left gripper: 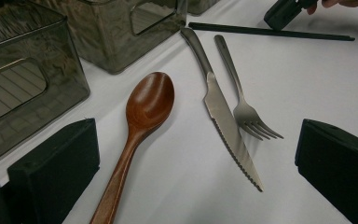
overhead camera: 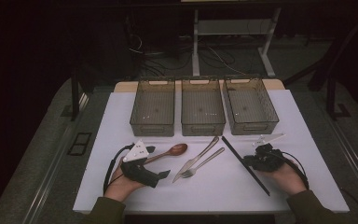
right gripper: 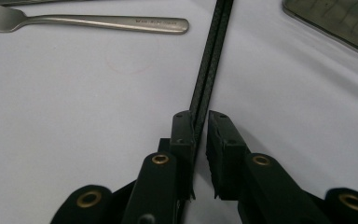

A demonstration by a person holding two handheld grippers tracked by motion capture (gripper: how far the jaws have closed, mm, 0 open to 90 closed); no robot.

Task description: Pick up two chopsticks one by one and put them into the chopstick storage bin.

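On the white table [overhead camera: 223, 186] lie a wooden spoon [overhead camera: 170, 151] [left gripper: 144, 107], a steel knife [overhead camera: 198, 158] [left gripper: 223, 112], a steel fork [overhead camera: 207, 162] [left gripper: 242, 102] [right gripper: 98, 21] and a long black pair of chopsticks [overhead camera: 235, 151] [right gripper: 212, 56]. My left gripper [overhead camera: 157, 161] [left gripper: 193, 158] rests at the front left, open wide, with the spoon handle between its jaws and untouched. My right gripper [overhead camera: 249, 161] [right gripper: 200, 121] sits at the front right, its jaws narrowed around the chopsticks. The sticks lie against one pad, and a sliver of gap shows at the other.
Three smoky see-through bins [overhead camera: 152, 109] [overhead camera: 203, 109] [overhead camera: 251, 107] stand in a row at the back of the table. A grey three-cornered plate [overhead camera: 268, 138] lies in front of the right-hand bin. Beyond the table are a dark floor, cables and a desk frame.
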